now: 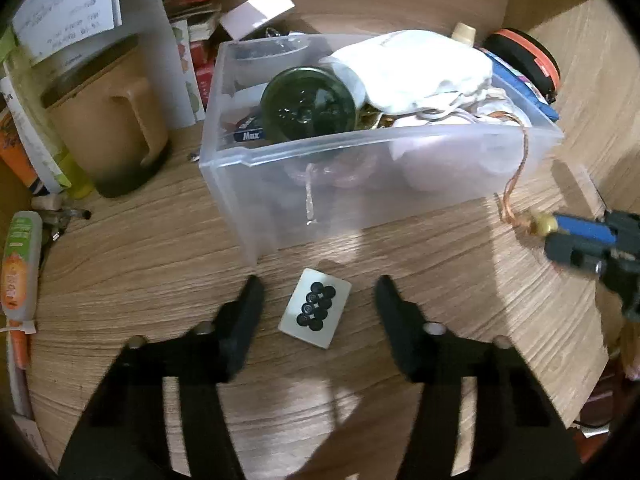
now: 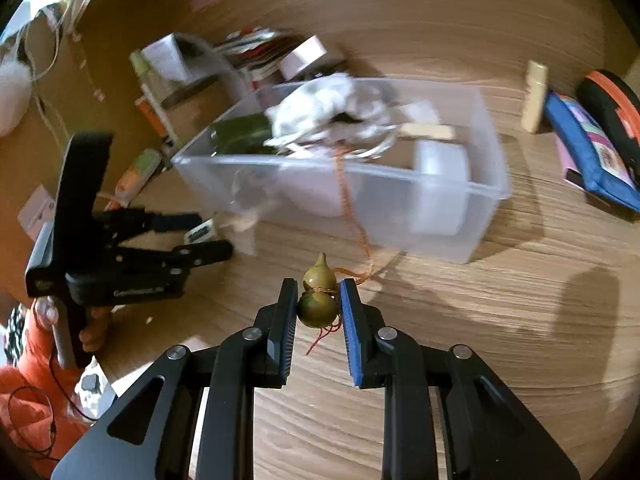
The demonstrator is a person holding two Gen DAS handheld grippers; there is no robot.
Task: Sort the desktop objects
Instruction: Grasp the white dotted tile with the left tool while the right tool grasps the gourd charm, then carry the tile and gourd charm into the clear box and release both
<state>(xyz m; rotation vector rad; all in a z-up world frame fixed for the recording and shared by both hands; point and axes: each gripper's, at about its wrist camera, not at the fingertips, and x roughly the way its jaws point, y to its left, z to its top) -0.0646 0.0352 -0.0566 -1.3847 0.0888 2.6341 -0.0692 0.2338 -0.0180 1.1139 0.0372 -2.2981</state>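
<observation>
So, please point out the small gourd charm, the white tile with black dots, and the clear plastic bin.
gourd charm (image 2: 318, 308), right wrist view, lower bulb
white tile (image 1: 315, 307), left wrist view, dotted face
clear plastic bin (image 1: 360, 176), left wrist view, front wall

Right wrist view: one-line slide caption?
Right hand-held gripper shut on a small gourd charm, its orange cord trailing into the clear bin.

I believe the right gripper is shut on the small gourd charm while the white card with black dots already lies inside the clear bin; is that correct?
Not quite. The right gripper is shut on the gourd charm, but the white card with black dots lies on the wooden desk in front of the clear bin, between the left gripper's fingers, as the left wrist view shows.
</observation>
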